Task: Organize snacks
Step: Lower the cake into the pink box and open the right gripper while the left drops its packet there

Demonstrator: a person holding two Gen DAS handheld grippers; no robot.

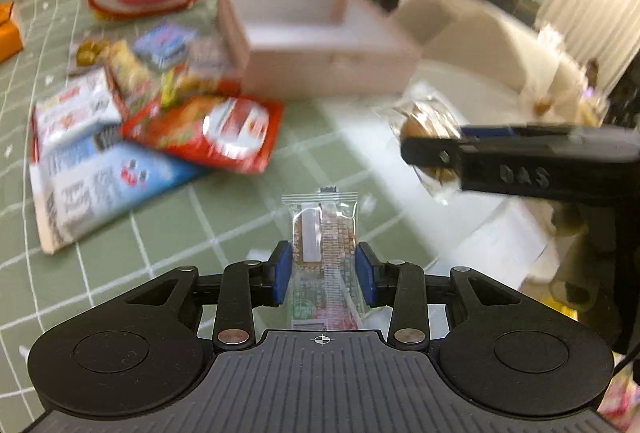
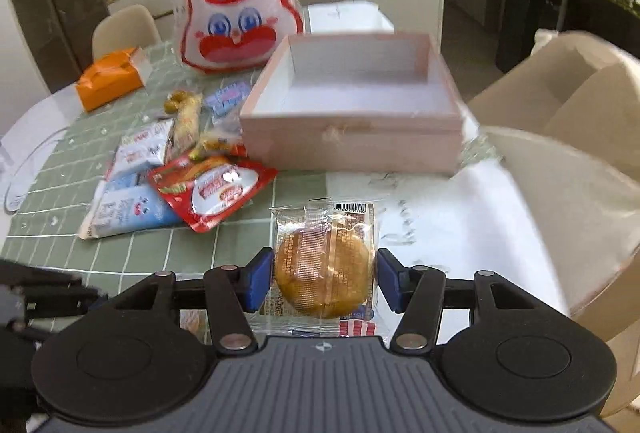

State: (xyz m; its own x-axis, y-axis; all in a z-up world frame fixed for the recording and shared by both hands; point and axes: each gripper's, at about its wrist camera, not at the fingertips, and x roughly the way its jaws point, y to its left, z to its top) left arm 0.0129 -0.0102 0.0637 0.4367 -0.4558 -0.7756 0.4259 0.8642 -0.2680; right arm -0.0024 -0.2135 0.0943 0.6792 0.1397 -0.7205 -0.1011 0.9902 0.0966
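My left gripper (image 1: 324, 267) is shut on a small clear-wrapped brown biscuit packet (image 1: 320, 225), held upright between its blue pads above the green checked tablecloth (image 1: 224, 217). My right gripper (image 2: 323, 275) is shut on a round golden cake in a clear wrapper (image 2: 324, 245). The left wrist view shows the same right gripper (image 1: 424, 153) at the right, with the cake wrapper (image 1: 428, 117) in it. An open pale pink box (image 2: 352, 141) (image 1: 320, 69) stands empty beyond both grippers. Loose snack packets, among them a red pouch (image 2: 212, 189) (image 1: 212, 133), lie left of it.
A rabbit-faced bag (image 2: 236, 21) stands behind the pile, and an orange box (image 2: 108, 77) lies at the far left. Cream chairs (image 2: 580, 105) stand at the table's right edge. A bare white tabletop (image 2: 460, 225) lies to the right of the cloth.
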